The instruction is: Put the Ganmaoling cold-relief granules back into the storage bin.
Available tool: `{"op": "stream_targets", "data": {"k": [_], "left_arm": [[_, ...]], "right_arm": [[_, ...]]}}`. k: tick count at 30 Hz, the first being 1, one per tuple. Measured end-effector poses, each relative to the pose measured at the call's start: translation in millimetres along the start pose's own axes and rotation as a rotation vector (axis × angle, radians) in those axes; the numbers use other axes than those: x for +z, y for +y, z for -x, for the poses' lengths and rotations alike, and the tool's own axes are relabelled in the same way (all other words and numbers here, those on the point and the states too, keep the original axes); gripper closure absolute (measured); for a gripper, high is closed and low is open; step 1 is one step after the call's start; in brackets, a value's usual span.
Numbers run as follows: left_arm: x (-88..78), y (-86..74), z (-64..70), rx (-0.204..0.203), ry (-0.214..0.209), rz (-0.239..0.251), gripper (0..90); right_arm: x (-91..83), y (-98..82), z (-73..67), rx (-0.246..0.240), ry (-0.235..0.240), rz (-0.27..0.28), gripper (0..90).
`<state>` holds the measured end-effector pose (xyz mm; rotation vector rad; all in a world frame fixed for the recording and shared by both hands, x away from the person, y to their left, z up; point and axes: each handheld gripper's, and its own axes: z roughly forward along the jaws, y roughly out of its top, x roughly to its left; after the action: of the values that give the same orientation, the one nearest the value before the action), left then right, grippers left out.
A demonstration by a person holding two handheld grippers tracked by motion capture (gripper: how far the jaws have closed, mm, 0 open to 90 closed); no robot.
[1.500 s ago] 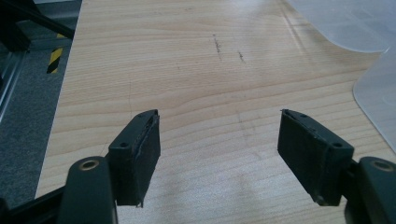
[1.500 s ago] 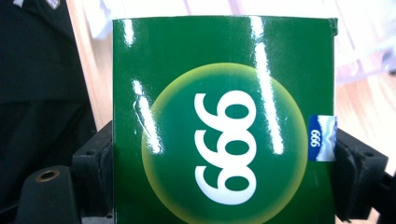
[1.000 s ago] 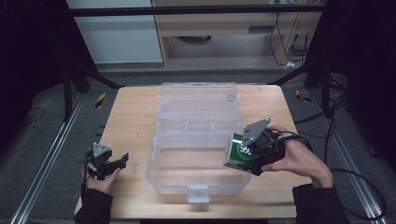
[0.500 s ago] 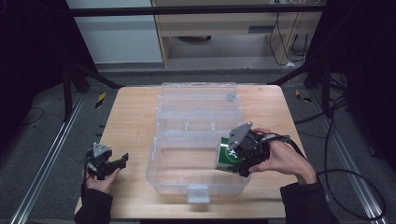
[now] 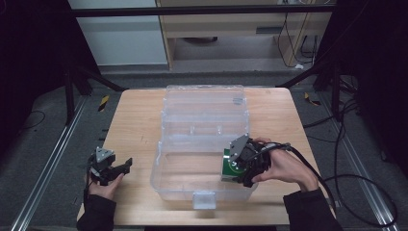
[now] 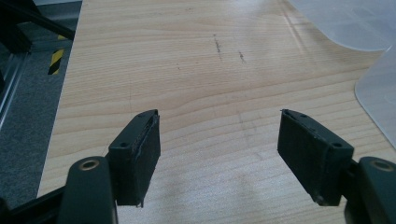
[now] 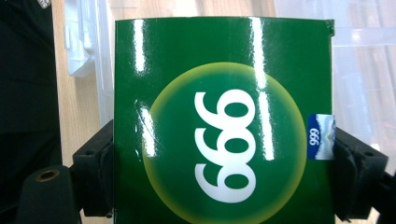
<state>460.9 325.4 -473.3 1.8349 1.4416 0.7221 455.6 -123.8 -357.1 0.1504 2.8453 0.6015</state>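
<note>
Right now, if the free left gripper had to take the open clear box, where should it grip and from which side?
Judging by its pose, the near left rim of the clear box: a thin upright wall facing the open left gripper. Come from the left, over the table.

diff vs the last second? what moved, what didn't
The right gripper, still shut on the green box, moved left and down, carrying the box from the near right rim into the near compartment of the clear plastic case. Nothing was grasped or released. The left gripper stayed open and resting at the table's near left edge; the case did not shift.
</note>
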Motion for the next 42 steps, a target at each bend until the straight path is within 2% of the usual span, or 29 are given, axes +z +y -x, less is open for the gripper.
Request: {"op": "stream_targets", "data": {"k": [4,7,8,10,14,21,25,34,42], "left_arm": [[-0.2,0.0,-0.2,0.0,0.001,0.002,29.3],[-0.6,0.1,-0.2,-0.001,0.0,0.004,29.3],[-0.5,0.2,-0.2,-0.001,0.001,0.004,29.4],[0.1,0.1,-0.3,0.001,0.001,0.001,29.4],[-0.2,0.2,0.1,0.002,0.002,0.001,29.4],[-0.1,0.0,-0.4,0.001,0.001,0.001,29.4],[0.1,0.1,-0.4,0.001,0.001,0.001,29.4],[0.1,-0.1,-0.5,0.0,0.001,0.001,29.4],[0.7,-0.1,-0.3,-0.001,-0.001,-0.002,29.4]], "right_arm": [[6.5,1.0,-1.4,-0.013,0.011,-0.03,15.9],[9.2,0.5,-1.4,-0.014,0.015,-0.032,16.0],[12.6,-2.5,-0.9,0.007,0.034,-0.021,15.9],[15.3,-4.9,-0.8,0.012,0.035,-0.027,15.9],[21.1,-6.0,-1.7,-0.006,0.039,-0.056,15.9],[28.6,-5.6,0.0,-0.011,0.051,-0.072,15.8],[34.9,-11.2,2.4,0.022,0.071,-0.063,15.7],[43.8,-14.0,4.4,0.019,0.08,-0.093,15.3],[50.8,-19.8,4.3,0.041,0.093,-0.089,14.5]]}}
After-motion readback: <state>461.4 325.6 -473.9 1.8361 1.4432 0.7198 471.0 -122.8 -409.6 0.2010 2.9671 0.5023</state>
